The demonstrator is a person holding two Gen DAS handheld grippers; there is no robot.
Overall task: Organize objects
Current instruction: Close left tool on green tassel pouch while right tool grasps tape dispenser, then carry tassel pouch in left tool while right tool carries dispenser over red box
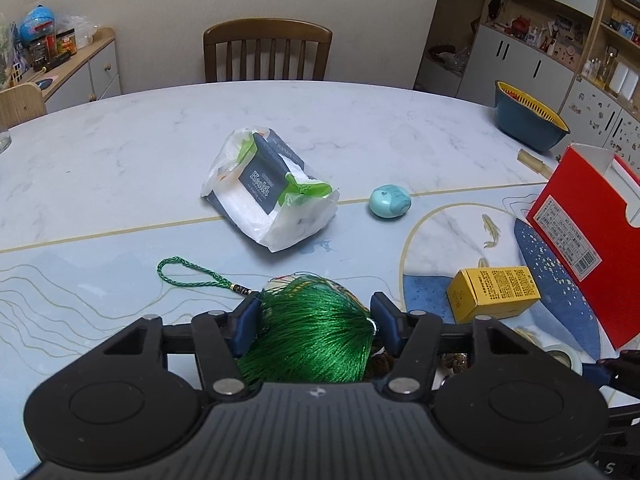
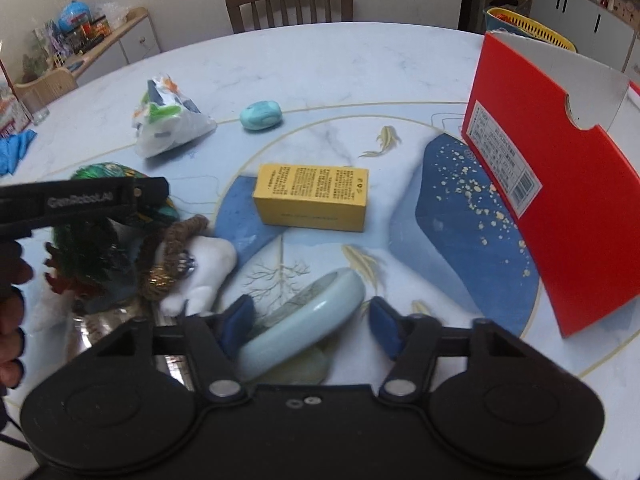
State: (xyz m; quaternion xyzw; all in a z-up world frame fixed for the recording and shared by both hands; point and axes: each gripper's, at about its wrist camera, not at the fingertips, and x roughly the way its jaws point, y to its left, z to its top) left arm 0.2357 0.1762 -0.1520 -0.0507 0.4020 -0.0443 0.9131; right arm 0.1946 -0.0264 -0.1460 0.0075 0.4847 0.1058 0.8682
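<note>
- Left gripper (image 1: 314,314) is closed around the green tassel (image 1: 308,332) at the worktop's (image 1: 120,152) near edge.
- Right gripper (image 2: 308,322) straddles the pale blue dish (image 2: 304,320); left pad touches it, right pad stands clear.
- Yellow box (image 2: 312,197) lies at 12 o'clock from the dish, red box (image 2: 560,208) at 2 o'clock.

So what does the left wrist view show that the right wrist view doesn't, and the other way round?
Only the left wrist view: the green tassel's braided loop, with the left gripper around the green tassel.

Only the right wrist view: a pale blue oval dish between the fingers of the right gripper, touching the left pad and clear of the right; a white plush toy; a blue cloth.

Both: yellow box, red box, turquoise soap, tissue pack, wooden chair.
</note>
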